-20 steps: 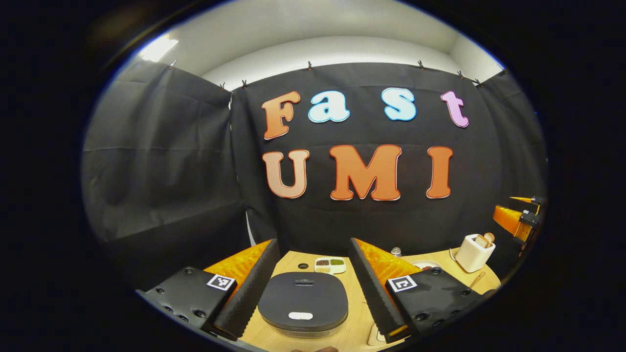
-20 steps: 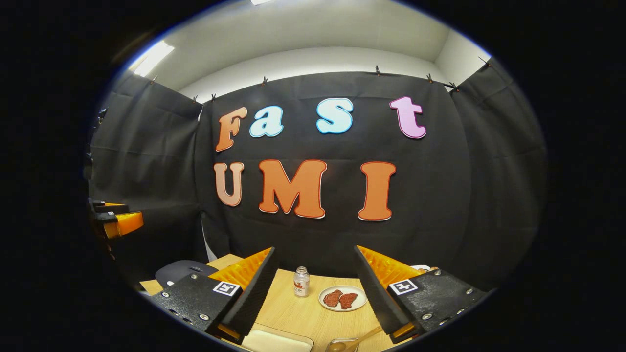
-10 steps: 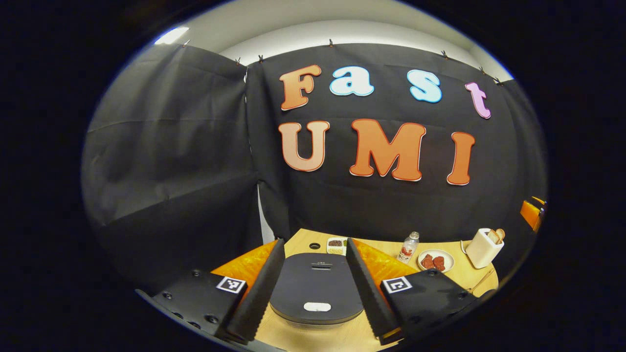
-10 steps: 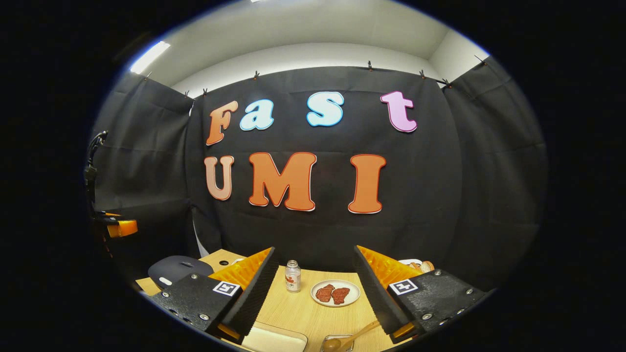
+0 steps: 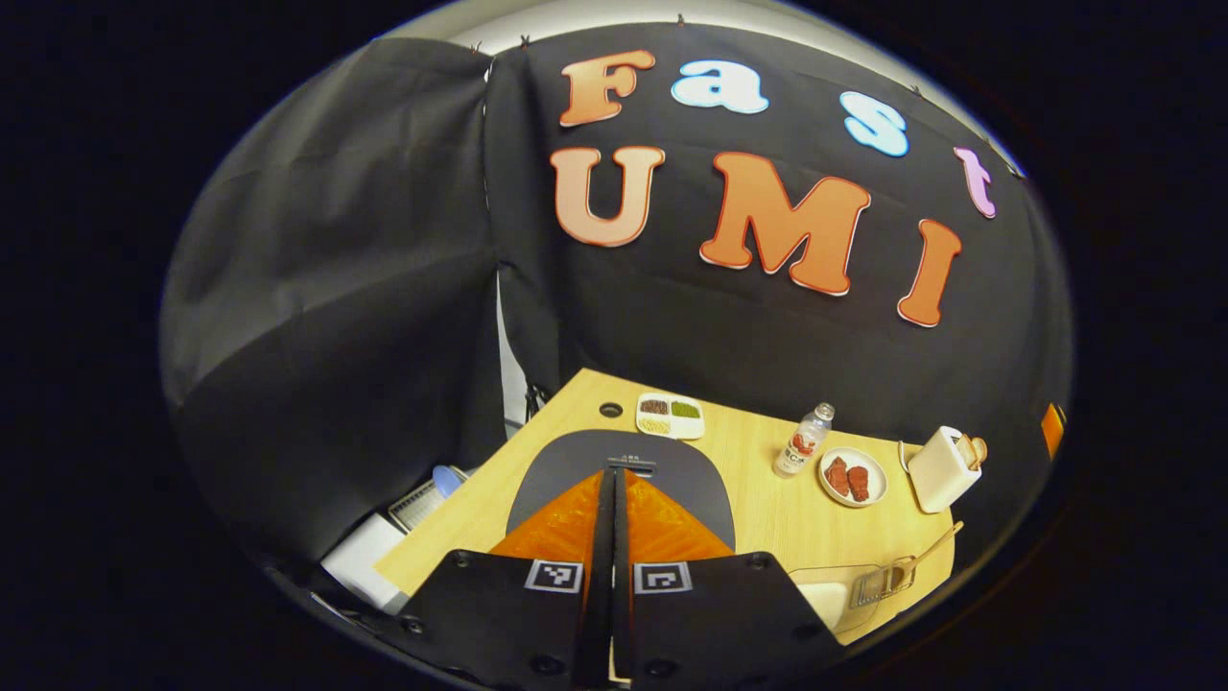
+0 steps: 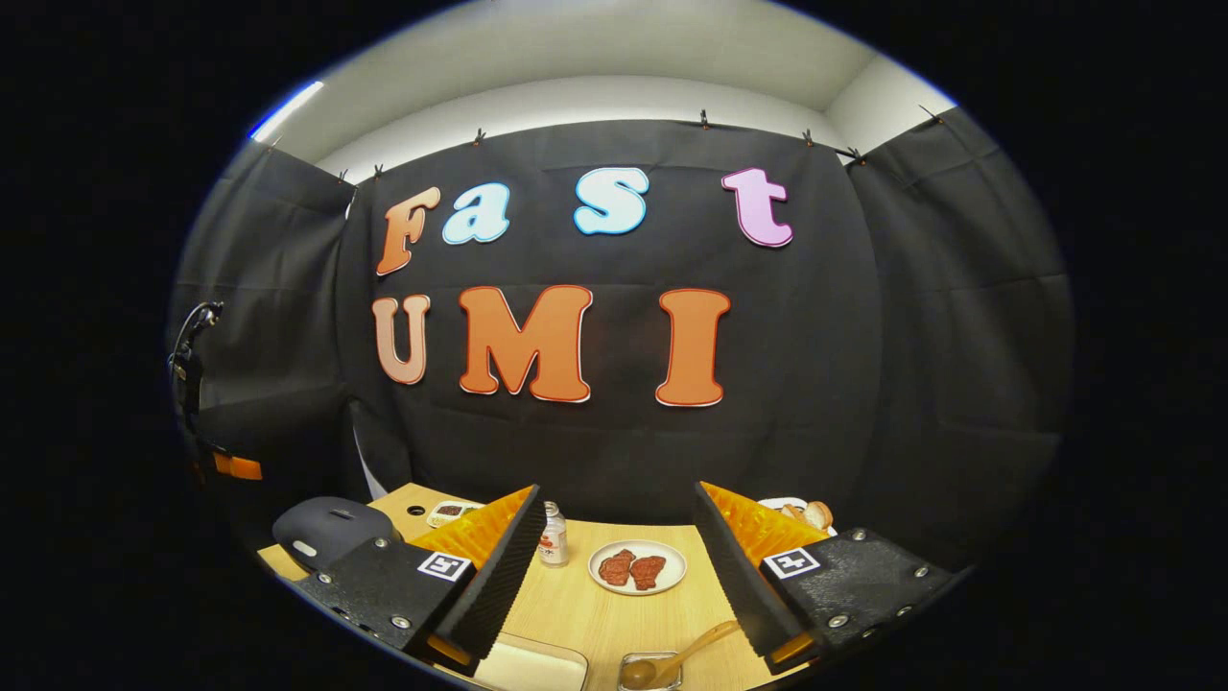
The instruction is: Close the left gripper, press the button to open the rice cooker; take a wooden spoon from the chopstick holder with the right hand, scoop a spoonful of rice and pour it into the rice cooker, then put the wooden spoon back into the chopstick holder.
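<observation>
My left gripper is shut, its orange fingers pressed together with nothing between them, above the dark grey rice cooker. The cooker's lid is down; the fingers hide its front. The right gripper view has the cooker at far left, with its white button on the front. My right gripper stands open and empty over the table. The white chopstick holder stands at the right with wooden handles sticking out; it peeks from behind my right finger. A wooden spoon lies with its bowl in a small glass dish.
On the wooden table stand a small bottle, a plate of red meat and a divided dish of beans. A cream tray lies near the front edge. A white box sits below the table's left edge.
My left gripper's fingers have come together from wide open, and its view has tipped down over the cooker. My right gripper has stayed open and drifted slightly.
</observation>
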The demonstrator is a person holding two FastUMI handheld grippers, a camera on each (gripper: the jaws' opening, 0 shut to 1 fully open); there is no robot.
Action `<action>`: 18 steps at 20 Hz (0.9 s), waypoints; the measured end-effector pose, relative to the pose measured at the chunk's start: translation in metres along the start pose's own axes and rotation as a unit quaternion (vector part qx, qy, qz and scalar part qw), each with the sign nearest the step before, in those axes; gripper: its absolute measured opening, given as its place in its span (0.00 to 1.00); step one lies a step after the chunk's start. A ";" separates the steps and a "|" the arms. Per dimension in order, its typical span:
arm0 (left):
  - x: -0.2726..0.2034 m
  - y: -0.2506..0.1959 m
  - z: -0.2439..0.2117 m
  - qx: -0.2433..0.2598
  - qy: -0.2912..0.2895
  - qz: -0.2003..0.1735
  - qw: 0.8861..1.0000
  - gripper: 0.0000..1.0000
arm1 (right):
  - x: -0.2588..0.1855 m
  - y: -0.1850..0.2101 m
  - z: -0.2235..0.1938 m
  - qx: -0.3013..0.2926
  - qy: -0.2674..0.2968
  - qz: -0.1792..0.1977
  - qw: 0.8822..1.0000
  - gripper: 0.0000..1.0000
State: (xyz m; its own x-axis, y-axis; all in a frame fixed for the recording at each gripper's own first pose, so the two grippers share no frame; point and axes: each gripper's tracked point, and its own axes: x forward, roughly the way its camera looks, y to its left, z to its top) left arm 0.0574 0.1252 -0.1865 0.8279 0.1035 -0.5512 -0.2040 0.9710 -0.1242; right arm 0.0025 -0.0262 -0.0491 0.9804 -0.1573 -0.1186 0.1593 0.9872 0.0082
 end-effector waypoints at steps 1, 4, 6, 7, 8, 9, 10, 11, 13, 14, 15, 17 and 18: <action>0.008 0.000 -0.004 -0.010 0.018 -0.004 1.000 0.06 | 0.002 -0.002 -0.001 -0.002 0.002 -0.005 1.000 0.95; 0.026 -0.003 -0.007 -0.049 0.063 -0.030 0.996 0.06 | 0.002 -0.012 -0.005 -0.005 0.006 -0.020 1.000 0.95; 0.036 -0.003 -0.018 -0.068 0.102 -0.044 0.991 0.06 | 0.001 -0.019 -0.009 -0.008 0.010 -0.031 0.999 0.95; 0.040 -0.004 -0.026 -0.077 0.126 -0.046 0.988 0.06 | 0.001 -0.023 -0.011 -0.010 0.012 -0.037 0.999 0.95; 0.043 -0.006 -0.036 -0.082 0.151 -0.049 0.984 0.06 | 0.000 -0.028 -0.014 -0.011 0.014 -0.043 0.999 0.95; 0.045 -0.008 -0.045 -0.088 0.174 -0.050 0.980 0.06 | -0.001 -0.031 -0.016 -0.013 0.017 -0.049 0.999 0.95; 0.047 -0.010 -0.054 -0.092 0.194 -0.054 0.975 0.07 | -0.002 -0.035 -0.019 -0.013 0.020 -0.055 0.998 0.95; 0.047 -0.013 -0.062 -0.096 0.212 -0.057 0.971 0.07 | -0.003 -0.038 -0.022 -0.013 0.024 -0.059 0.998 0.95; 0.051 -0.019 -0.079 -0.098 0.238 -0.062 0.964 0.07 | -0.005 -0.046 -0.029 -0.012 0.031 -0.067 0.997 0.95; 0.053 -0.020 -0.089 -0.096 0.253 -0.063 0.961 0.07 | -0.006 -0.049 -0.033 -0.011 0.034 -0.071 0.997 0.95; 0.052 -0.019 -0.097 -0.092 0.270 -0.060 0.957 0.07 | -0.007 -0.051 -0.035 -0.008 0.038 -0.074 0.996 0.95; 0.052 -0.021 -0.111 -0.091 0.289 -0.057 0.951 0.07 | -0.008 -0.055 -0.042 -0.003 0.043 -0.078 0.996 0.95; 0.050 -0.020 -0.118 -0.090 0.299 -0.054 0.948 0.07 | -0.007 -0.056 -0.044 0.000 0.047 -0.079 0.996 0.95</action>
State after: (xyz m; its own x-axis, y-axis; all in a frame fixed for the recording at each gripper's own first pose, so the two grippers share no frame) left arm 0.0408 0.0857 -0.3092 0.4157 -0.1869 -0.8901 -0.2662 0.9108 -0.3156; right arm -0.0188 -0.0792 -0.0925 0.9282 -0.3064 -0.2111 0.3099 0.9506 -0.0172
